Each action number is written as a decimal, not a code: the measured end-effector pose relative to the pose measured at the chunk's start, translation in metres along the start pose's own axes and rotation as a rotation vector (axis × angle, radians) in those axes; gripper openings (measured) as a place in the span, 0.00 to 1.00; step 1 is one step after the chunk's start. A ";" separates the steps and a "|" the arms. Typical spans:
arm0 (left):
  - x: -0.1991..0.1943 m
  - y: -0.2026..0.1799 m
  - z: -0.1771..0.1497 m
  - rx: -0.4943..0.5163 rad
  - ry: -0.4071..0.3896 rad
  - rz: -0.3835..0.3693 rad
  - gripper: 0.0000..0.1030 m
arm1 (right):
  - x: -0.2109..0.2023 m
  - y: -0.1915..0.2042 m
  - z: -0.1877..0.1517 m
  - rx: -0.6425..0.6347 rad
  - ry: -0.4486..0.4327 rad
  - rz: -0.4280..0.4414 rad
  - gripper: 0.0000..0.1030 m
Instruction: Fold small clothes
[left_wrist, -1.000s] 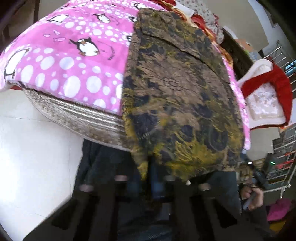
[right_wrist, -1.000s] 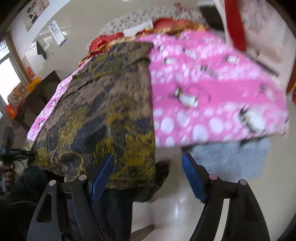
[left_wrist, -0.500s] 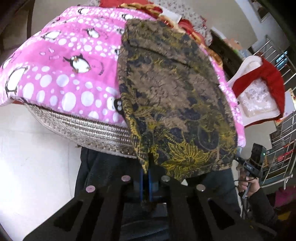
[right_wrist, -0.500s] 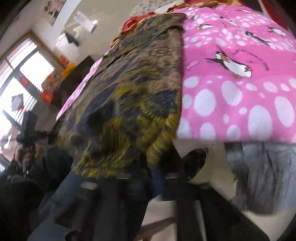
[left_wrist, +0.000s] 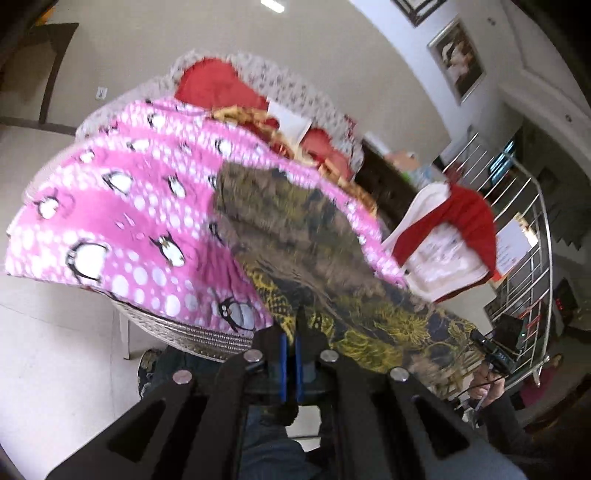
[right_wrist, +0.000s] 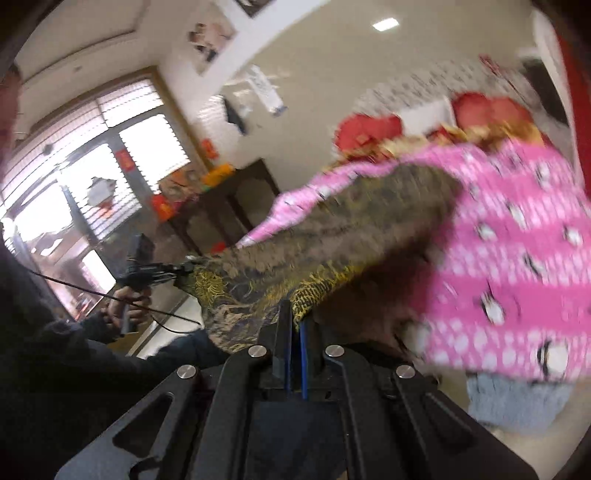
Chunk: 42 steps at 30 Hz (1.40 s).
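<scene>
The left gripper (left_wrist: 290, 341) has its jaws closed on one near corner of the brown-and-yellow patterned garment (left_wrist: 325, 258); the right gripper (right_wrist: 294, 325) has its jaws closed on the other near corner. The garment's near edge is raised off the pink penguin blanket (left_wrist: 122, 229), while its far portion rests on that blanket. Both views are motion-blurred.

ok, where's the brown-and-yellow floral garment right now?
The floral garment lies across the pink penguin blanket, its near hem lifted and pinched at one corner by the left gripper and at the other by the right gripper.
</scene>
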<state>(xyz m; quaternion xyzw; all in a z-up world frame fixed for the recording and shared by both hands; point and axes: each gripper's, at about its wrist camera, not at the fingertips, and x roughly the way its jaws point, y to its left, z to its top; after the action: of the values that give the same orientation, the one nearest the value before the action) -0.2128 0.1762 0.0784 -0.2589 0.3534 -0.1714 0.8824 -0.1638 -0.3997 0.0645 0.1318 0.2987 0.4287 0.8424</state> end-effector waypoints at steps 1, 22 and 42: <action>-0.009 0.001 0.000 -0.012 -0.010 -0.014 0.02 | -0.004 0.008 0.007 -0.017 -0.009 -0.005 0.00; 0.248 0.069 0.202 -0.090 0.019 0.156 0.03 | 0.145 -0.181 0.135 0.204 -0.018 -0.462 0.00; 0.328 0.109 0.209 -0.070 0.169 0.246 0.11 | 0.216 -0.282 0.133 0.465 0.168 -0.479 0.00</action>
<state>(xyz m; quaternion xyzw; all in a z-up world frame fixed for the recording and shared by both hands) 0.1765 0.1749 -0.0313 -0.2287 0.4613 -0.0710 0.8543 0.1980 -0.3910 -0.0499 0.2105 0.4792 0.1488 0.8390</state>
